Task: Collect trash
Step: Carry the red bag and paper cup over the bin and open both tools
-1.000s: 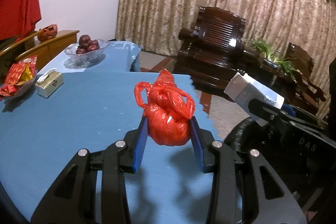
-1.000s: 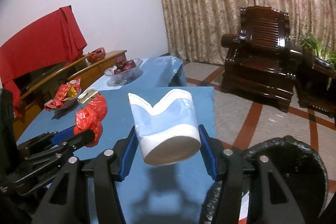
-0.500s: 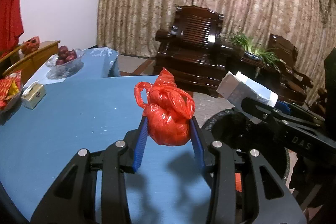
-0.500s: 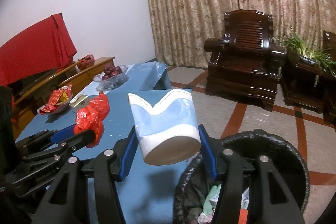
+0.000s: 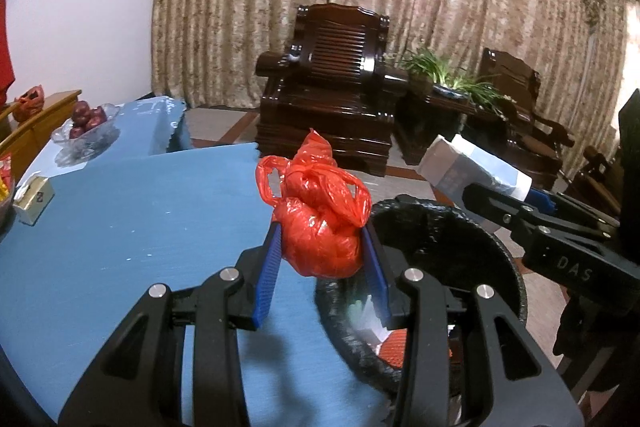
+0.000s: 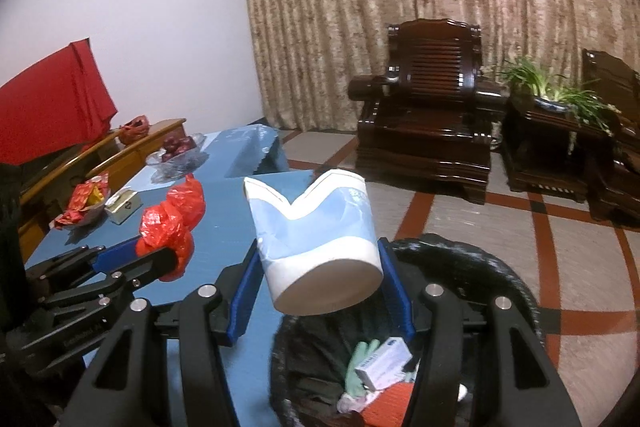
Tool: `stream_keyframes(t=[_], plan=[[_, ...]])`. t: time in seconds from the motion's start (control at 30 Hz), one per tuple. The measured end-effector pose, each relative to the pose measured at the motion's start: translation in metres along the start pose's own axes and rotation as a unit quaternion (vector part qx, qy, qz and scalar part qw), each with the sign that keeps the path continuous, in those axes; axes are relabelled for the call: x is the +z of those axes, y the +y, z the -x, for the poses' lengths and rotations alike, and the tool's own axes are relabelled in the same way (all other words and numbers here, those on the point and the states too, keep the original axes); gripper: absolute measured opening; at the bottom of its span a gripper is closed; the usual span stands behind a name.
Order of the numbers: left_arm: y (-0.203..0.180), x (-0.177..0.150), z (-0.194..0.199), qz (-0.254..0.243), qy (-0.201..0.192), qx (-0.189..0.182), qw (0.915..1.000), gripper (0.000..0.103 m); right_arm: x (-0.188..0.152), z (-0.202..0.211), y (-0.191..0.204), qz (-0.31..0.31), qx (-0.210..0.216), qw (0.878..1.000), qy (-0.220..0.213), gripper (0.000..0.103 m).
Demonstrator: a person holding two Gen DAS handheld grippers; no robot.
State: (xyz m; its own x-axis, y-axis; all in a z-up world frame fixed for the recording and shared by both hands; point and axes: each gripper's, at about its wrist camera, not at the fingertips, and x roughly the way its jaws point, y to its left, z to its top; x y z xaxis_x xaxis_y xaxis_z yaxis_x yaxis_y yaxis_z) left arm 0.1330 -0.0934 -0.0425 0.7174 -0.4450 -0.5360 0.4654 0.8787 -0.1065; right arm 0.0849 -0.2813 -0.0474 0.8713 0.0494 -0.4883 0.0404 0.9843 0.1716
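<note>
Both loads have swung over the black-lined trash bin (image 6: 472, 267) (1 second ago, table): left gripper (image 5: 322, 259) pinches the knotted red plastic bag (image 5: 318, 227), right gripper (image 6: 320, 279) the crushed white-and-blue paper cup (image 6: 316, 239); release looks next.

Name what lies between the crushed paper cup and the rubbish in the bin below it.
Nothing: in the right wrist view, the paper cup hangs above the bin, with only open air down to the rubbish.

table (image 5: 132, 211): blue cloth | fruit bowl (image 5: 86, 125) | small box (image 5: 34, 197) | snack dish (image 6: 82, 209)

Knotted red plastic bag (image 5: 320, 223) — crumpled, held aloft at the black-lined trash bin's (image 6: 472, 263) rim; squashed blue-and-white paper cup (image 6: 316, 239) — tilted, base forward, above the bin.
</note>
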Motion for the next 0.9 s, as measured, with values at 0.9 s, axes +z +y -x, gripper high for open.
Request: stream_keyframes(t=[0.9], plan=[[-0.089, -0.024, -0.118, -0.058, 0.06, -0.076, 0.9936, 0.039, -0.043, -0.012, -0.116, -0.052, -0.105, 0.992, 0.047, 0.055]])
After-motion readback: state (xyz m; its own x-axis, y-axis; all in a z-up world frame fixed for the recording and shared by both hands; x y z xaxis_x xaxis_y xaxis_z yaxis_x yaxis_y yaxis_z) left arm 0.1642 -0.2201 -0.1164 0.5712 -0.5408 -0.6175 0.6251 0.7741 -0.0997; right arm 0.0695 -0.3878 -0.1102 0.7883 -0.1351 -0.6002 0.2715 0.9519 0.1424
